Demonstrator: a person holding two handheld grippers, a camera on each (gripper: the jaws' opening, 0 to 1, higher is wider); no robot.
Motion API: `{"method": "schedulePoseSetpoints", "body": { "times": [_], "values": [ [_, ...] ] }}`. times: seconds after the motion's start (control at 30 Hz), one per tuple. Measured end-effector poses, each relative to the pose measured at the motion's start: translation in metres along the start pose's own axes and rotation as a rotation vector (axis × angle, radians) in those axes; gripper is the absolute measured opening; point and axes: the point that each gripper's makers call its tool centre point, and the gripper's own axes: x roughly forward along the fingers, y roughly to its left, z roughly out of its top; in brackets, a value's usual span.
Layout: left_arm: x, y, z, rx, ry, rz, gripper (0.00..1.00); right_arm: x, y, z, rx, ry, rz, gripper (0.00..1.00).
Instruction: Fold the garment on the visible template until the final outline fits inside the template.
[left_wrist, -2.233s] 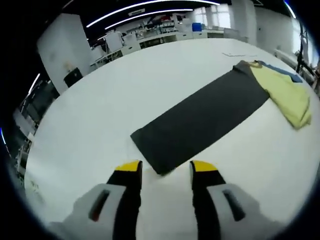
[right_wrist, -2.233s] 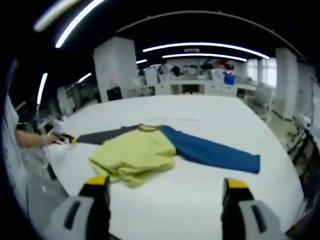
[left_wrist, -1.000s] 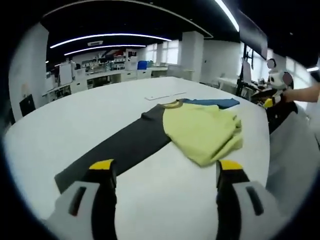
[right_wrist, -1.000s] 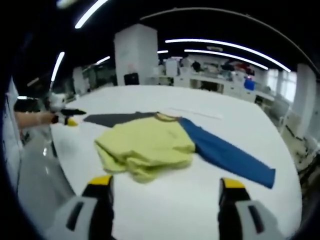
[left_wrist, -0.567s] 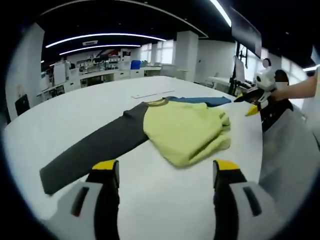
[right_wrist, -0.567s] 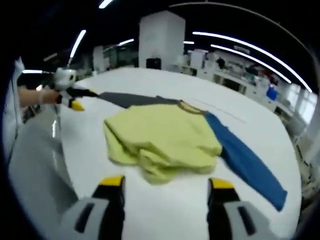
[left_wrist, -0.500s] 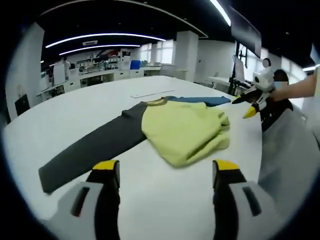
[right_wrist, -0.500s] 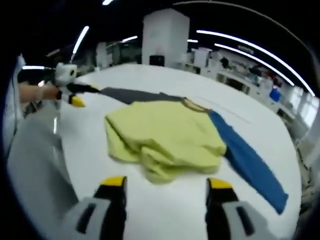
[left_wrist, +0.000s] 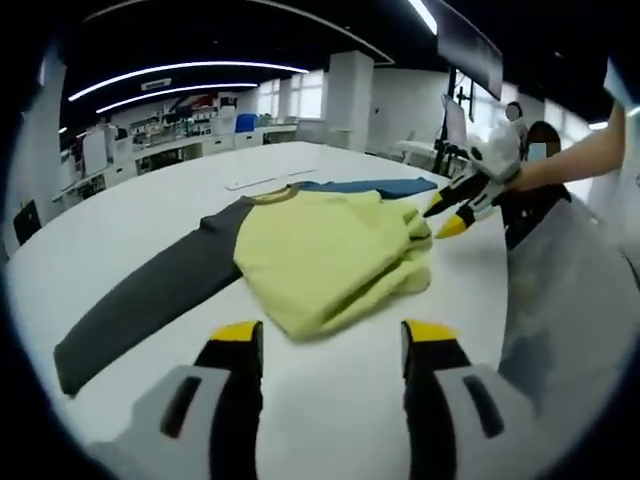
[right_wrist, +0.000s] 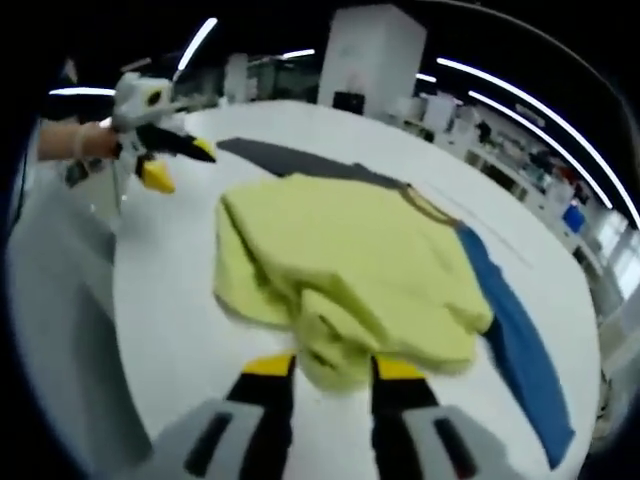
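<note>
One garment (left_wrist: 320, 250) lies on the white table (left_wrist: 150, 210): a yellow-green body bunched in folds at its near end, one dark grey sleeve (left_wrist: 150, 295) and one blue sleeve (right_wrist: 515, 350). You hold two grippers.

Left gripper view: your left gripper (left_wrist: 325, 335) hovers low over the table just short of the bunched hem, its yellow-tipped fingers (left_wrist: 237, 335) set wide apart with nothing between them. The grey sleeve runs out long toward the lower left; the blue sleeve shows as a short strip behind the collar. Your right gripper (left_wrist: 452, 208) comes in from the right, near the crumpled corner of the body, held in a hand (left_wrist: 530, 175).

Right gripper view: your right gripper (right_wrist: 330, 372) sits at the bunched edge of the yellow body, fingers (right_wrist: 268, 368) narrowed and partly spread, with a fold of cloth lying in the gap; whether they grip it cannot be told. Here the blue sleeve runs long to the lower right, the grey one short to the upper left. The sleeves form the long axis, straight across the table.
</note>
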Motion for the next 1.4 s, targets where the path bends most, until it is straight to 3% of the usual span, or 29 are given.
{"method": "schedulePoseSetpoints", "body": {
  "times": [0.27,0.37,0.5,0.63,0.73,0.93,1.2,1.4],
  "values": [
    [0.006,-0.016,-0.001,-0.018,-0.008,-0.035,0.48,0.010,-0.002,-0.002,-0.018,0.018,-0.005,0.12],
    [0.005,-0.015,-0.007,-0.027,-0.003,-0.035,0.47,0.011,-0.002,-0.002,0.011,0.027,0.000,0.01],
    [0.003,-0.016,-0.010,-0.045,-0.001,-0.030,0.46,0.008,-0.005,0.002,0.030,0.028,-0.006,0.00],
    [0.001,-0.015,-0.014,-0.052,-0.001,-0.023,0.44,-0.001,-0.010,0.018,0.013,0.005,-0.010,0.00],
    [-0.001,-0.017,-0.012,-0.065,-0.009,-0.019,0.44,-0.007,-0.016,0.040,0.030,-0.038,-0.006,0.00],
    [-0.001,-0.016,-0.013,-0.081,-0.017,-0.020,0.44,-0.003,-0.032,0.076,0.069,-0.095,-0.006,0.00],
    [-0.001,-0.019,-0.016,-0.088,-0.014,-0.025,0.43,0.022,-0.048,0.113,0.070,-0.091,0.021,0.00],
    [-0.003,-0.018,-0.019,-0.099,-0.011,-0.018,0.42,0.045,-0.054,0.127,0.100,-0.060,0.058,0.00]
  ]
}}
